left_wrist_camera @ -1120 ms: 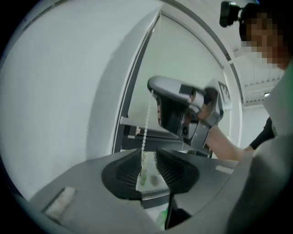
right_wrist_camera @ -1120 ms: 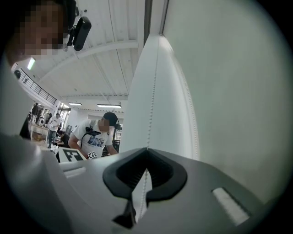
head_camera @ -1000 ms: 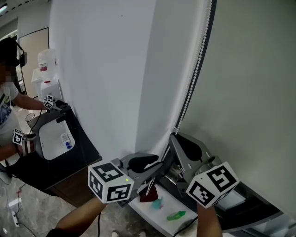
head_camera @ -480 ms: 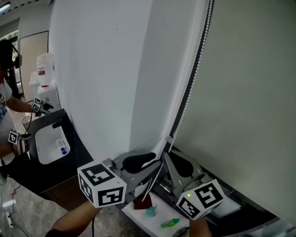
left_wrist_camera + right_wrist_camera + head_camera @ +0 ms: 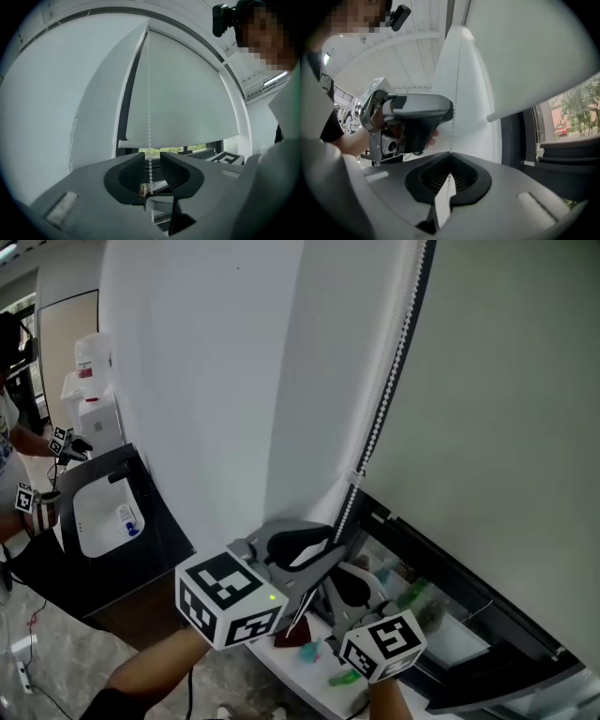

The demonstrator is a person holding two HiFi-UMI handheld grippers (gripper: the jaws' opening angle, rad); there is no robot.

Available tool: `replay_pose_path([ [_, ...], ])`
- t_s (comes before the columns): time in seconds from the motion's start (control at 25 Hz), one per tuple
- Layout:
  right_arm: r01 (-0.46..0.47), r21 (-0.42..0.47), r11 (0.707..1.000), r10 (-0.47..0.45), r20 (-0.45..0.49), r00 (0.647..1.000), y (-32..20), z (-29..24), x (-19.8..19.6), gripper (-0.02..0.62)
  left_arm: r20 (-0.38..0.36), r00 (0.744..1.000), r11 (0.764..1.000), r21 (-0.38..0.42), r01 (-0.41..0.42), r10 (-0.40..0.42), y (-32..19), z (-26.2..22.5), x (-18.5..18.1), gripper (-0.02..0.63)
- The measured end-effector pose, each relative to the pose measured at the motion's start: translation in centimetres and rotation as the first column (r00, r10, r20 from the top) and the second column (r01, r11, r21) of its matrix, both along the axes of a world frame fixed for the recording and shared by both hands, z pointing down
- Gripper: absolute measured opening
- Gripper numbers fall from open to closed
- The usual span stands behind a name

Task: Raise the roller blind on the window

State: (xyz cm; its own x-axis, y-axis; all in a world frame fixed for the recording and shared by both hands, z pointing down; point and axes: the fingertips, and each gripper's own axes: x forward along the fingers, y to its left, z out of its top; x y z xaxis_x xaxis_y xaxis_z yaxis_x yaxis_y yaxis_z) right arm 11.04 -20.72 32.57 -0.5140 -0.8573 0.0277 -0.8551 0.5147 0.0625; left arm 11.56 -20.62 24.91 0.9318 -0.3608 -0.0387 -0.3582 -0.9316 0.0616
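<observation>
Bead chain (image 5: 452,138) between right gripper (image 5: 451,153) fingers

The roller blind (image 5: 187,93) looks matt pale cloth, its bead chain (image 5: 149,117) smooth white plastic.

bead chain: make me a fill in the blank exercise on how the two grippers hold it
The jaws of the right gripper are ___ on the chain.
The jaws of the left gripper stand ___, chain between them.
In the head view, the right gripper is ___ the left one.
Missing: shut; apart; below
</observation>
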Motion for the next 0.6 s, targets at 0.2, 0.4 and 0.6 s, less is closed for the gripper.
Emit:
replay_pose_path([
  [0.2, -0.008, -0.036, 0.999, 0.008, 0.007, 1.0, 0.3, 2.5, 0.1, 0.008, 0.009, 1.0, 1.0, -0.003, -0.006, 0.006, -0.3, 0.3, 0.4, 0.107],
  [0.4, -0.013, -0.078, 0.997, 0.015, 0.026, 1.0, 0.4, 4.6, 0.2, 0.008, 0.031, 0.999, 1.0, 0.016, -0.015, 0.015, -0.3, 0.5, 0.9, 0.02],
  [0.6, -0.022, -0.11, 0.994, 0.022, -0.001, 1.0, 0.1, 5.7, 0.5, 0.008, 0.074, 0.997, 1.0, -0.001, -0.017, 0.017, -0.7, 1.4, 1.4, 0.019],
])
